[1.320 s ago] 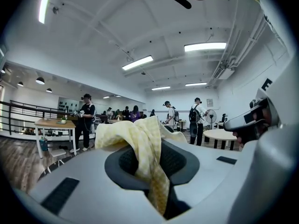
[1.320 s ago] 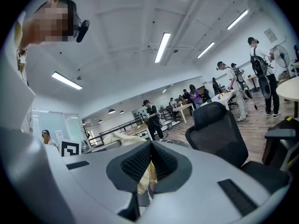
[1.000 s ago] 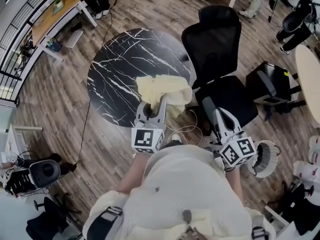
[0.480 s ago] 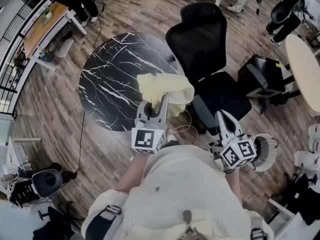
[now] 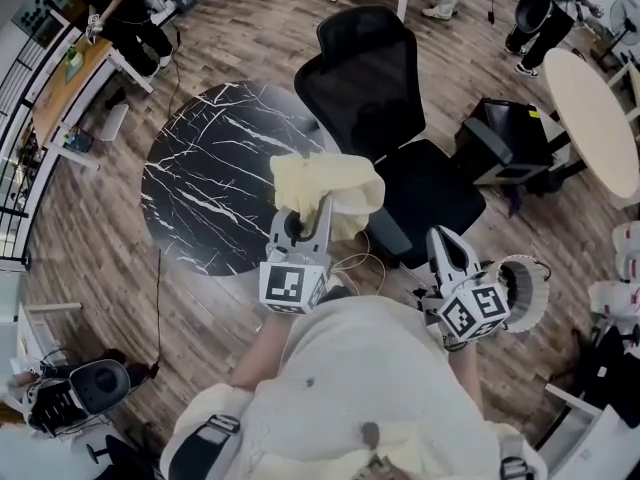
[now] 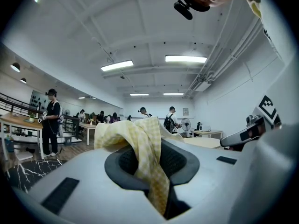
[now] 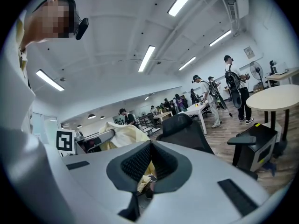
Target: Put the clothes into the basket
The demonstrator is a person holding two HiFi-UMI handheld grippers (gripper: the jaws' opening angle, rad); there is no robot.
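Garment [image 5: 335,180], pale yellow checked, bunched, in left tool [image 5: 312,214]

A round black marble table [image 5: 200,188] is seen ahead-left of the left hand-held gripper [image 5: 305,213], a black office chair [image 5: 370,78] ahead-right. A wood-plank floor [image 5: 150,308] is laid throughout; ceiling strip lights [image 6: 185,59] are lit.

Cream top [image 5: 365,368], grey left claw [image 5: 305,211], marker cube [image 5: 293,286]
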